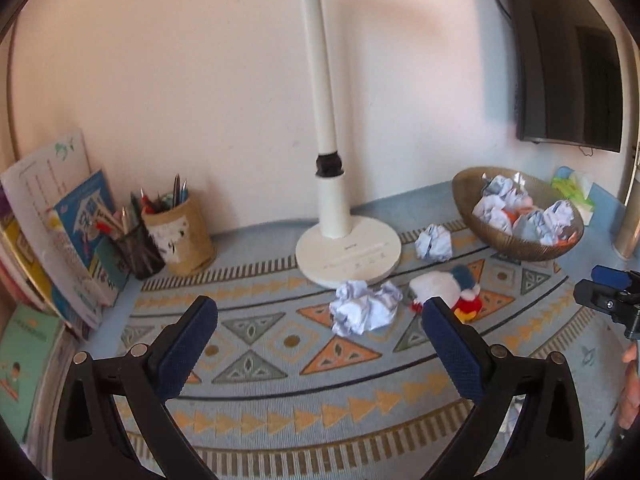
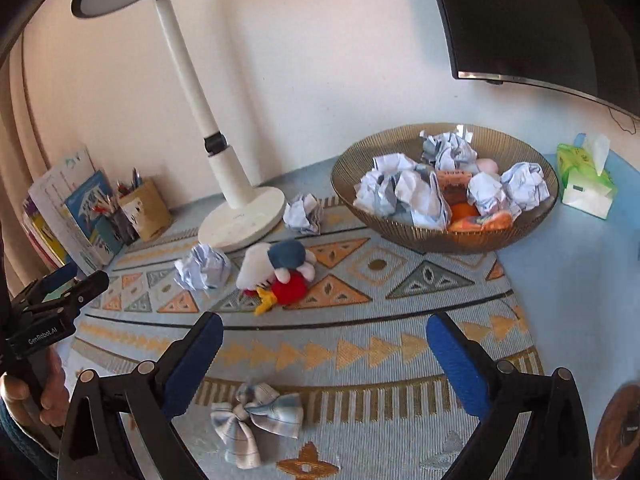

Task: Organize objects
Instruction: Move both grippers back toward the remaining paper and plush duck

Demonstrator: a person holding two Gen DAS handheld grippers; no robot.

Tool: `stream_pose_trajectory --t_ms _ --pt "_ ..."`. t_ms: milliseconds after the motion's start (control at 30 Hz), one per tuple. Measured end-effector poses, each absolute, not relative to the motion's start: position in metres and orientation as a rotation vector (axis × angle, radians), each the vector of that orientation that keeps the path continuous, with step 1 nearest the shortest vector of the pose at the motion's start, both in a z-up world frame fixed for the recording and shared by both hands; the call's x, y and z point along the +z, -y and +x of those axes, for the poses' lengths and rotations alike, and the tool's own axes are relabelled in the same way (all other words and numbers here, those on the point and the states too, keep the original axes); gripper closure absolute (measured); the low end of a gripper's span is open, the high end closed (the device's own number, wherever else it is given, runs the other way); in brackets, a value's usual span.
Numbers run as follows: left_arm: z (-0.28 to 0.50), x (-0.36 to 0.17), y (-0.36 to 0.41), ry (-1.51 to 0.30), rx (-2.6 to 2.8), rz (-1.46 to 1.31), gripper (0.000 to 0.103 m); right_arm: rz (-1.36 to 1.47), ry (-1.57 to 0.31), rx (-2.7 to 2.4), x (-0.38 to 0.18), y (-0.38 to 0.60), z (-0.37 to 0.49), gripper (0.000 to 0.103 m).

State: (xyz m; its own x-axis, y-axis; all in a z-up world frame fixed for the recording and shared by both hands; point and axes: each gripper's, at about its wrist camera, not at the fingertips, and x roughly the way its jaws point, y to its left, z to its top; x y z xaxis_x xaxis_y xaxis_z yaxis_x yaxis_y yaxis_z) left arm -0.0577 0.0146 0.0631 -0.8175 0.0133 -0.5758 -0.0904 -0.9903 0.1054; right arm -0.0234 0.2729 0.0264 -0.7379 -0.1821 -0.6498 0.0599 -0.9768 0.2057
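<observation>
Left wrist view: my left gripper (image 1: 320, 316) has its jaws wide apart, nothing between them, above the patterned mat (image 1: 280, 412). Right gripper (image 2: 324, 340) likewise spread and empty. Looks like I'm between pickups. Nearest loose items: paper ball (image 1: 362, 308) and plush toy (image 1: 444, 290) just ahead, cloth bow (image 2: 256, 412) under the right jaws. Bowl (image 2: 400, 232) already holds paper. Next move needs centring over one item. Lamp base (image 1: 348, 252) crowds the paper; mat foreground is open.

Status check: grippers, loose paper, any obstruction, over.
Left gripper and right gripper open, empty. Two paper balls on mat; bowl part full. Plush toy beside them.
</observation>
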Motion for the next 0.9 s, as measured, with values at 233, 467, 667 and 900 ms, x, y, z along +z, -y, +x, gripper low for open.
stream_pose_trajectory --t_ms 233,467,667,900 --pt "-0.061 -0.011 0.023 0.185 2.902 -1.128 0.001 1.174 0.054 -2.888 -0.012 -0.259 -0.032 0.001" --pt "-0.067 -0.019 0.031 0.289 2.87 -1.201 0.001 1.225 -0.145 -2.869 -0.017 -0.24 -0.035 0.001" --pt "-0.067 -0.019 0.019 0.203 2.901 -1.21 0.001 1.274 -0.036 -2.821 -0.021 -0.251 -0.041 0.001" --pt "-0.081 -0.014 -0.006 0.011 2.827 -1.264 0.001 1.383 0.394 -2.482 -0.017 -0.258 -0.077 0.001"
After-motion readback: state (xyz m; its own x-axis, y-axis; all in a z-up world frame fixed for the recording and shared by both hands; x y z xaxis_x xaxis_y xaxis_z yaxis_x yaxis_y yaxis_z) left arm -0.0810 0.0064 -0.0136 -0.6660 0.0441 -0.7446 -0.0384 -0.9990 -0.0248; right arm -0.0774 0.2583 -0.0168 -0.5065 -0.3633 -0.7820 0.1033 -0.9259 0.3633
